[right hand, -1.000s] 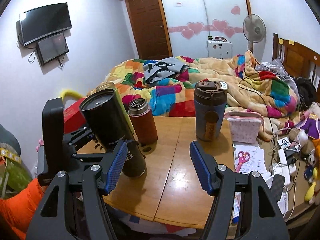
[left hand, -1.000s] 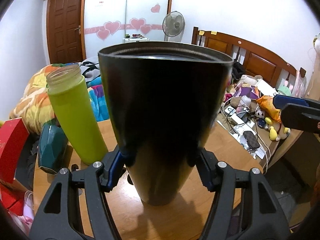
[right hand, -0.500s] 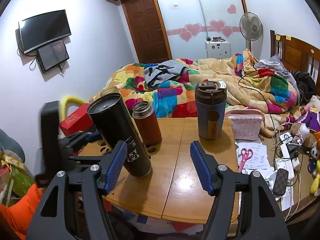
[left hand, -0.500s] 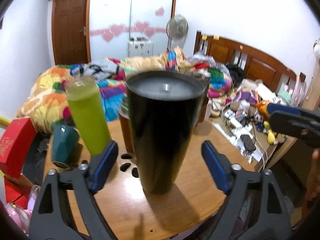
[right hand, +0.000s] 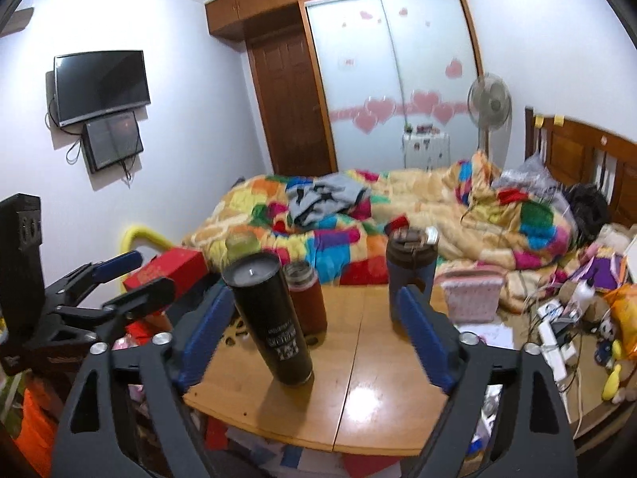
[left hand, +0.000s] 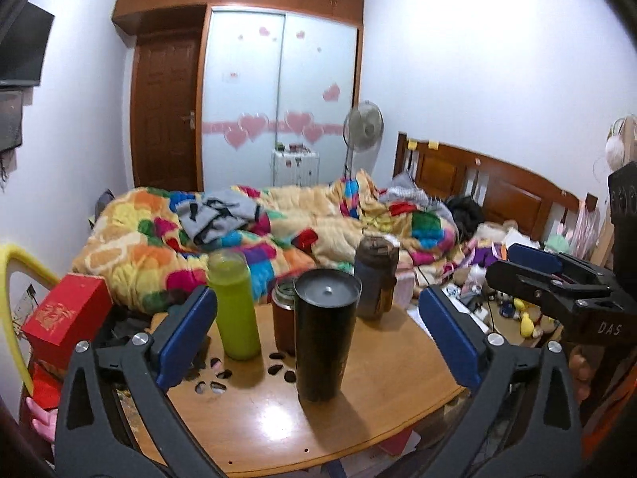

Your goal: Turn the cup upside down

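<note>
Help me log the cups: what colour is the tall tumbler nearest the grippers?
Black tumbler, with white lettering near its base; right wrist view shows it best.

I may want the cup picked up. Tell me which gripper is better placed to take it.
Left. The black cup stands centred between the left gripper's open fingers, while it sits off-centre in front of the open right gripper, close to one finger.

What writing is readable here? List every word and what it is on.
"DAS": on the body of the right gripper.
White print on the black cup: too blurred to read.
Gold mark on the red box: unreadable.
</note>
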Demonstrator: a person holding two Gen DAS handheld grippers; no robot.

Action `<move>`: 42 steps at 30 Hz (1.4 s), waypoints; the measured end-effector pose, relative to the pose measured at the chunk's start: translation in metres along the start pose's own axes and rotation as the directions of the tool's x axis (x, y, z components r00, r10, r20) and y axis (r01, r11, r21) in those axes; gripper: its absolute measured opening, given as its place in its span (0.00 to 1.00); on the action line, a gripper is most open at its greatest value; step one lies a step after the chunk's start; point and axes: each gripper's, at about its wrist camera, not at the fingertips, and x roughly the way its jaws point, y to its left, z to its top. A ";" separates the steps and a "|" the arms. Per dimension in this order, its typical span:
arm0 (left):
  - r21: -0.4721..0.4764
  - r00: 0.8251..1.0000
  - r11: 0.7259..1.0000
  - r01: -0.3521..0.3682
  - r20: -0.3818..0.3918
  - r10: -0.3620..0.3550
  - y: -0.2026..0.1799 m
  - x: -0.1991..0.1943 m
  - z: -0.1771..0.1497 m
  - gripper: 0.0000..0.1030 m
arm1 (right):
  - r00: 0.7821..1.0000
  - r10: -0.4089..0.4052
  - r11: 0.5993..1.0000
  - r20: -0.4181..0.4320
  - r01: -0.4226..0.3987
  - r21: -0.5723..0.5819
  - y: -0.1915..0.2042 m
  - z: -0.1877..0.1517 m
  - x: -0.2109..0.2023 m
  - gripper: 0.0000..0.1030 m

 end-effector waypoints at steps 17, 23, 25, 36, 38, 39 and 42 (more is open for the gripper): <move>0.001 0.998 1.000 -0.030 0.063 0.030 -0.009 -0.027 0.000 1.00 | 0.994 -0.051 0.998 0.092 0.054 -0.032 0.023 0.006 -0.029 1.00; 0.005 0.997 0.999 -0.032 0.068 0.032 -0.011 -0.029 -0.001 1.00 | 0.995 -0.050 0.998 0.091 0.053 -0.032 0.024 0.004 -0.028 1.00; 0.007 0.997 0.999 -0.031 0.069 0.031 -0.011 -0.029 -0.001 1.00 | 0.995 -0.050 0.998 0.091 0.053 -0.032 0.024 0.003 -0.026 1.00; 0.006 0.997 0.999 -0.032 0.070 0.031 -0.011 -0.029 -0.001 1.00 | 0.994 -0.052 0.998 0.093 0.055 -0.032 0.024 0.004 -0.025 1.00; 0.005 0.997 0.999 -0.034 0.073 0.034 -0.011 -0.029 0.000 1.00 | 0.994 -0.052 0.998 0.096 0.055 -0.031 0.022 0.006 -0.025 1.00; 0.005 0.997 0.999 -0.035 0.075 0.034 -0.011 -0.029 0.000 1.00 | 0.994 -0.051 0.998 0.097 0.055 -0.031 0.021 0.006 -0.026 1.00; 0.007 0.996 0.999 -0.040 0.080 0.040 -0.011 -0.029 0.001 1.00 | 0.994 -0.051 0.998 0.100 0.055 -0.033 0.020 0.006 -0.027 1.00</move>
